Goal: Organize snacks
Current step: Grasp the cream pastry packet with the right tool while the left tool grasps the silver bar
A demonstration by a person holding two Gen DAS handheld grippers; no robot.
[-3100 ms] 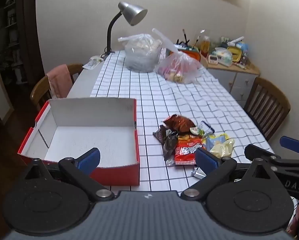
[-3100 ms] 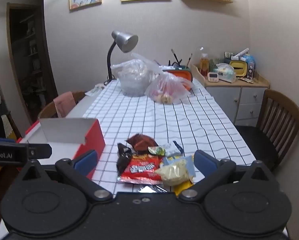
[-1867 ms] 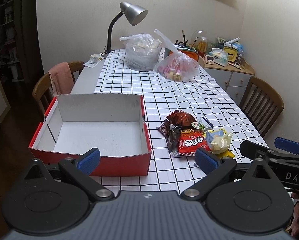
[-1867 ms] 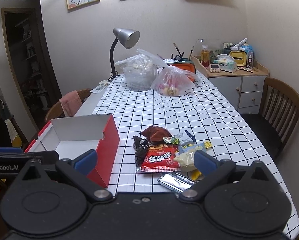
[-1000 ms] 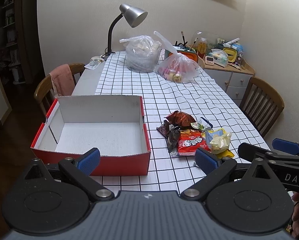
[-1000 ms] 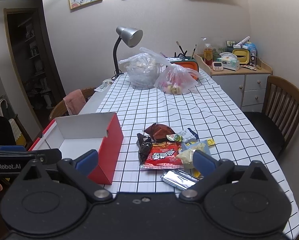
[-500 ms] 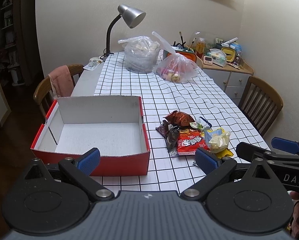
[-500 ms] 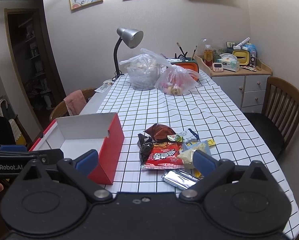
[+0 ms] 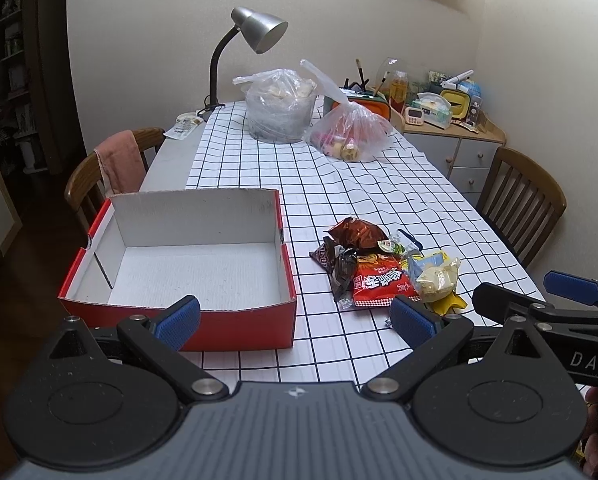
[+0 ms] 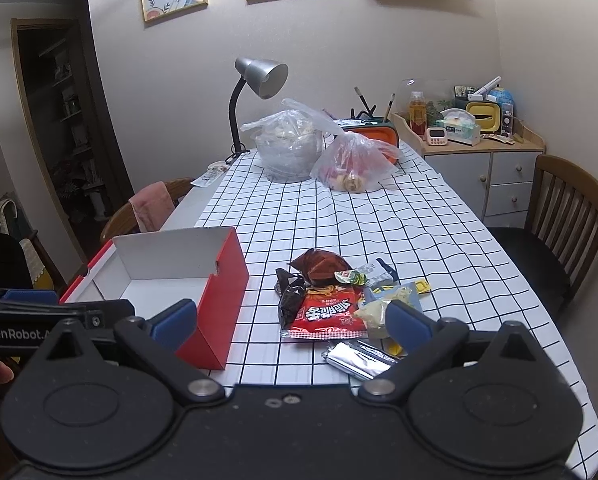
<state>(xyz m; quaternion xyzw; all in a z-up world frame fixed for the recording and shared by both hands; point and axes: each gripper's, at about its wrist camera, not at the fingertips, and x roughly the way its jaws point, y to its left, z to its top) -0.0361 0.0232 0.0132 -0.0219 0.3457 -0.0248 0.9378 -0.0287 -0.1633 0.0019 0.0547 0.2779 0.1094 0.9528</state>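
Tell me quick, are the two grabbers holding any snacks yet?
Left gripper: open, fingers spread wide, holding nothing.
Right gripper: open, fingers spread wide, holding nothing.

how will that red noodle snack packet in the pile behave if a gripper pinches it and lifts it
The red snack packet looks like a puffy film pouch lying flat, so it will probably crumple at the pinch and sag rather than stay stiff. Its glossy wrapper may be slippery. It is probably light, but a dark wrapper and a pale packet overlap its edges and may drag along.
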